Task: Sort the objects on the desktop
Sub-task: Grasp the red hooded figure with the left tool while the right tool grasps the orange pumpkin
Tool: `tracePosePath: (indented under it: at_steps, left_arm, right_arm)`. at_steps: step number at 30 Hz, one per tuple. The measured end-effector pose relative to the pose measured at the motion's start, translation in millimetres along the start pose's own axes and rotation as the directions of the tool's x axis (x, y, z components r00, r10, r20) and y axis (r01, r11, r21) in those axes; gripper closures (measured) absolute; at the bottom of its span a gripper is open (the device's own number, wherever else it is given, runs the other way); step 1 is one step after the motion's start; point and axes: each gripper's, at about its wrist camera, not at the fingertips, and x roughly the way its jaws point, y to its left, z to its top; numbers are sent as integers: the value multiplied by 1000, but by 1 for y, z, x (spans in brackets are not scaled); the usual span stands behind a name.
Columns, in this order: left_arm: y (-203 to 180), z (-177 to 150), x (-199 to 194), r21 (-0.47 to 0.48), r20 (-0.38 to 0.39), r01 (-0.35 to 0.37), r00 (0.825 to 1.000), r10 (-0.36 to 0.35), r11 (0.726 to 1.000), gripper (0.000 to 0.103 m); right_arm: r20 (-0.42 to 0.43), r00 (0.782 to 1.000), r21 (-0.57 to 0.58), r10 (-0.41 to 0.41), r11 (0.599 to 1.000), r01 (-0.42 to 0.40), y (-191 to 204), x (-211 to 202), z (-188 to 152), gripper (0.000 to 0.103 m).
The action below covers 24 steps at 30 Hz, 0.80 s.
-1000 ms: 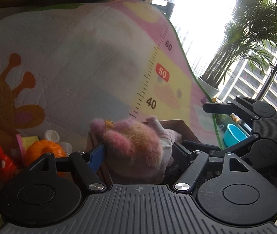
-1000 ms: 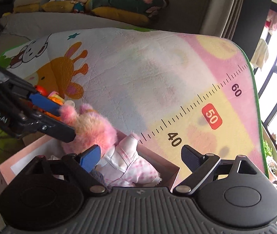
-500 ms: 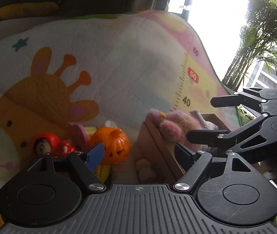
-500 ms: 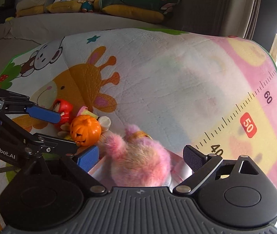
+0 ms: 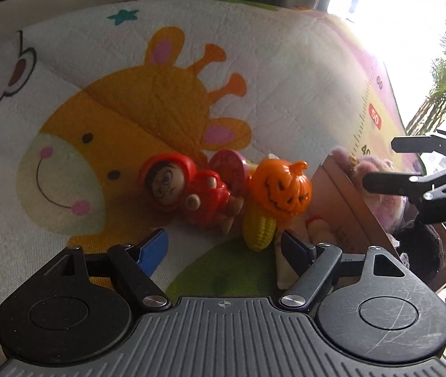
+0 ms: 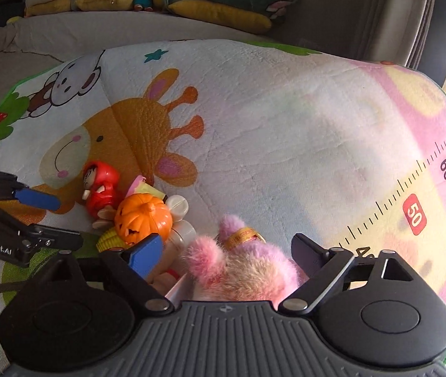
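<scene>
- Toys lie clustered on the play mat (image 5: 254, 62): an orange pumpkin (image 5: 281, 188) sits atop a yellow corn cob (image 5: 259, 227), touching a red-hooded doll (image 5: 188, 193) lying on its side, with a pink disc (image 5: 227, 172) behind them.
- Left gripper (image 5: 223, 245) hovers low just in front of the cluster, fingers spread wide, empty.
- Right gripper (image 6: 227, 254) hangs over the box, fingers apart and gripping nothing, the plush between them.
- Cardboard box (image 5: 345, 194) stands just right of the pumpkin; a fluffy pink plush (image 6: 241, 264) sits inside, head poking above the rim.
- Cushions (image 6: 216, 9) line the sofa beyond the mat.
</scene>
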Motion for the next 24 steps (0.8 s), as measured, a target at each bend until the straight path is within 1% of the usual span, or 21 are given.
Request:
tracePosePath:
  at_steps: [1,2,5,7,9,18,21,22,24]
  left_arm:
    - [1,-1,0,-1,-2,2,1000,-2,1000,19]
    - [1,-2,0,-1,-2,5,1000,-5,1000,19]
    - [2,-2,-1,-1,3,8,1000,-8,1000,19]
    - [3,-2,-4,-1,8,7,1000,-7,1000,19]
    - [4,-2,-5,-1,11,6,1000,-6,1000,18]
    - [2,-7,-7,6,4,0,1000,0,1000,17]
    - [-2,-9,-8,15,1,0,1000,0,1000,16]
    - [-3,-10,-7,19,-2,0,1000,0,1000,16]
    - [-5,-10,-6,26,-7,-3,1000,3,1000,16]
  right_arm:
    - [-7,1000,12,-6,1000,6,-2,2,0,27]
    - [-13,1000,20,-12,1000,12,-4,5,-1,29]
    - [-31,999,28,-29,999,30,-8,9,-7,29]
    - [-44,999,57,-26,998,29,-14,10,-14,29]
    - [-49,999,103,-21,994,26,-24,8,-20,29]
    - [-64,998,224,6,975,8,-45,13,-50,29]
    - [-52,998,264,26,964,-11,-50,8,-52,29]
    - [-47,998,274,32,962,-18,-50,6,-52,29]
    - [-39,999,248,22,969,-12,-46,0,-50,29]
